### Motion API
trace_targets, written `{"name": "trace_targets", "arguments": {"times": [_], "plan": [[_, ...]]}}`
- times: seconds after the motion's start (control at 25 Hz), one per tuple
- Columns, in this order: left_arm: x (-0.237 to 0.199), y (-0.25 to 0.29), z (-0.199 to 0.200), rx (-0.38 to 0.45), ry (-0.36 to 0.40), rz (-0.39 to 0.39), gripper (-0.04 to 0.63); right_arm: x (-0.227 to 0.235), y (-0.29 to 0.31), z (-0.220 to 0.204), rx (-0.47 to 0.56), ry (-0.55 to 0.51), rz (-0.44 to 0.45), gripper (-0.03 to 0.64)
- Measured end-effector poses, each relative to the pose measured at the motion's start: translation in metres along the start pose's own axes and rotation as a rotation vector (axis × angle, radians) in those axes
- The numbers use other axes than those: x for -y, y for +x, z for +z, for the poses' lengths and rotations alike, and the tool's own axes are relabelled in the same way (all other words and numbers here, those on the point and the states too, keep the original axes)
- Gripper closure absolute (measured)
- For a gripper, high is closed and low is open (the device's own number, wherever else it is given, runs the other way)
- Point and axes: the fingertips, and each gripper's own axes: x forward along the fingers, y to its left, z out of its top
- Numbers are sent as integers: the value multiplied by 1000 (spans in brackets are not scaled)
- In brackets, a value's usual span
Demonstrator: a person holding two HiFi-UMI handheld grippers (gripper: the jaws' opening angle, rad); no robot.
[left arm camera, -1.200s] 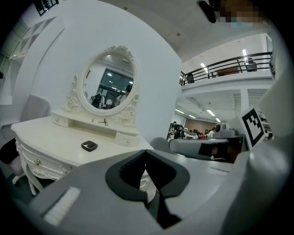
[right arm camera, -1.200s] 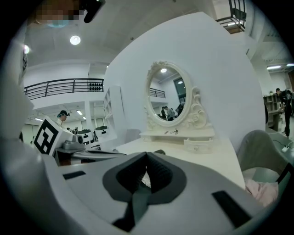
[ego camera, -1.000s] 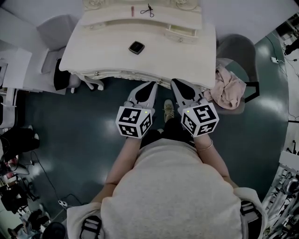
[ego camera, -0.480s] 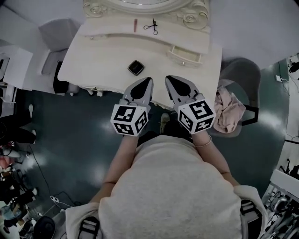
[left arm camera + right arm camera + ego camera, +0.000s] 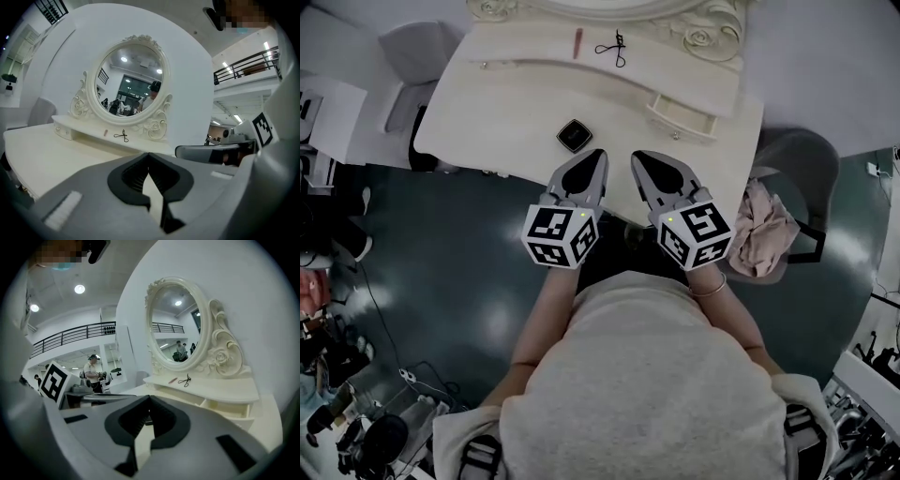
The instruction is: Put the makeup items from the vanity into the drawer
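The cream vanity [image 5: 506,103] fills the top of the head view. A black square compact [image 5: 574,136] lies near its front edge. On the raised back shelf lie a thin reddish stick [image 5: 577,43] and a black eyelash curler [image 5: 615,47]. A small drawer [image 5: 684,117] at the right stands pulled out. My left gripper [image 5: 598,155] is shut and empty, its tip just right of the compact. My right gripper [image 5: 639,157] is beside it, also shut and empty. The left gripper view shows the curler [image 5: 122,136] below the oval mirror [image 5: 130,82]. In the right gripper view the open drawer [image 5: 225,406] is at the lower right.
A grey chair [image 5: 797,155] with a pinkish cloth [image 5: 764,225] on it stands right of the vanity. Another grey seat [image 5: 417,52] and a white cabinet [image 5: 328,122] are at the left. Cables and gear [image 5: 356,412] lie on the dark floor at the lower left.
Both grippers have moved forward from below the vanity's front edge to over its top, near the compact. Both have stayed shut.
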Motion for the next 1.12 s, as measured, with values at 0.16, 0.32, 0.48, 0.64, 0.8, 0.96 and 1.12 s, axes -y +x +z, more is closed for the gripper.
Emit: {"name": "trace_targets", "arguments": {"times": [0.16, 0.32, 0.48, 0.64, 0.8, 0.96, 1.12], "plan": [[-10, 4, -2, -25, 18, -1, 584, 2, 5, -6, -20, 19, -5, 607], [-26, 10, -11, -76, 13, -12, 583, 11, 12, -14, -47, 53, -39, 607], [-40, 20, -18, -98, -5, -27, 583, 21, 27, -19, -71, 76, -64, 607], [-62, 23, -27, -138, 6, 16, 556, 22, 41, -27, -95, 111, -75, 609], [-84, 30, -36, -191, 24, 35, 428, 26, 48, -32, -103, 124, -105, 607], [-101, 42, -50, -267, 108, 17, 273, 33, 52, -38, -117, 144, -127, 609], [-117, 49, -67, -365, 240, -23, 220, 36, 58, -43, -129, 157, -157, 609]]}}
